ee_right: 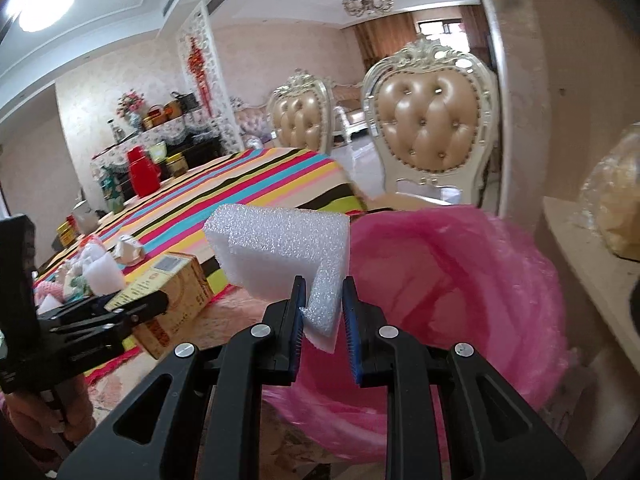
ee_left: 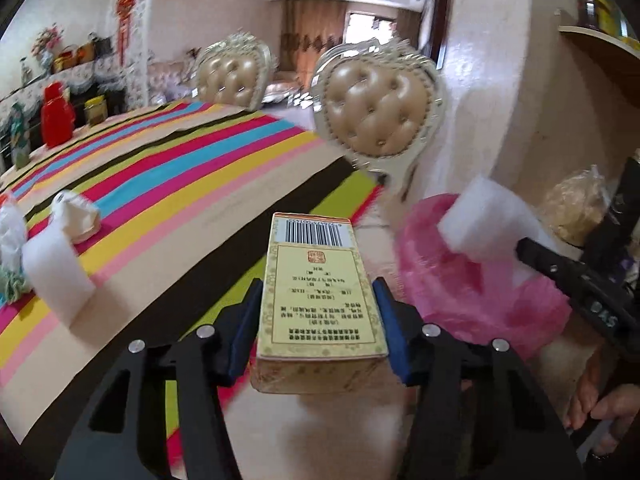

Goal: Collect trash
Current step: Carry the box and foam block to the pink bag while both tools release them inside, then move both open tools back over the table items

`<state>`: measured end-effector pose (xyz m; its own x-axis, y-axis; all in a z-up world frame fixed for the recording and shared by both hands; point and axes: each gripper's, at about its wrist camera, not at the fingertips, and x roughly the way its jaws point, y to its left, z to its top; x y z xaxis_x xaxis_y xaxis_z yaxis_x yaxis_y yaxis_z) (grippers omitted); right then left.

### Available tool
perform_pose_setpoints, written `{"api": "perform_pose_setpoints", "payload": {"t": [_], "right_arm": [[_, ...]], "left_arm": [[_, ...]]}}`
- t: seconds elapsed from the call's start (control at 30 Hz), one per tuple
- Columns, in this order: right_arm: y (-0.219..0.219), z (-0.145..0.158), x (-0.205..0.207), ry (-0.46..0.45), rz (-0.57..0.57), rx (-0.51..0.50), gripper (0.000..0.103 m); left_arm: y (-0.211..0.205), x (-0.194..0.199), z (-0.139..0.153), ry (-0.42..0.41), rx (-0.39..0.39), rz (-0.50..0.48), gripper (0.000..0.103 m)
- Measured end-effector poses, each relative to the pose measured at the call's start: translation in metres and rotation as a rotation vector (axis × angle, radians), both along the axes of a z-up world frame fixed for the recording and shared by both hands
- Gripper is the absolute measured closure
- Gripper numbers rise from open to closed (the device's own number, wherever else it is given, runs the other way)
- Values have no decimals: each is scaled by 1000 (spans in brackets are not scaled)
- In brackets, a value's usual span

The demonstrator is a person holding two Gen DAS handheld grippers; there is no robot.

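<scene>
Gleaming yellow box point(ee_left: 320, 300), barcoded end.

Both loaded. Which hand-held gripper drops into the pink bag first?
Right. Its foam piece already hangs at the pink bag's open mouth; the left hand-held gripper holds the box farther back, beside the table.

Two foam blocks point(ee_left: 486, 220) point(ee_left: 54, 272); one box point(ee_left: 320, 300); one pink bag point(ee_left: 472, 284); two chairs point(ee_left: 378, 112) point(ee_left: 232, 74).

Pink bag point(ee_right: 460, 292) base behind right gripper point(ee_right: 323, 304)
</scene>
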<state>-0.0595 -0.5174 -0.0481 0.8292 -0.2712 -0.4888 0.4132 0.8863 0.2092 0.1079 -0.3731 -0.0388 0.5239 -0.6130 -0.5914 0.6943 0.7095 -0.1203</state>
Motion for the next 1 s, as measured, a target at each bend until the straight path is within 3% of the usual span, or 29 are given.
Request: {"api": "perform_pose_setpoints", "payload": {"t": [0.23, 0.4, 0.63, 0.7, 0.77, 0.8, 0.9, 1.0], "right_arm": [[-22, -4, -26, 55, -149, -64, 82], [-39, -9, -39, 97, -218, -89, 82], [-53, -13, -38, 140, -255, -101, 81], [-54, -13, -35, 135, -258, -98, 75], [-54, -12, -33, 123, -261, -96, 29], [-52, -10, -33, 104, -262, -104, 24], [-50, -6, -27, 103, -257, -121, 24], [-44, -3, -24, 91, -244, -113, 24]], "left_arm": [[-45, -20, 19, -15, -85, -153, 50], [-84, -30, 22, 18, -133, -261, 50], [-127, -33, 5, 83, -107, -342, 49], [-125, -29, 2, 94, -103, -328, 40], [-116, -24, 5, 86, -112, -300, 26], [-109, -21, 8, 77, -118, -279, 25], [-89, -10, 13, 61, -112, -237, 25], [-62, -1, 16, 33, -87, -161, 15]]}}
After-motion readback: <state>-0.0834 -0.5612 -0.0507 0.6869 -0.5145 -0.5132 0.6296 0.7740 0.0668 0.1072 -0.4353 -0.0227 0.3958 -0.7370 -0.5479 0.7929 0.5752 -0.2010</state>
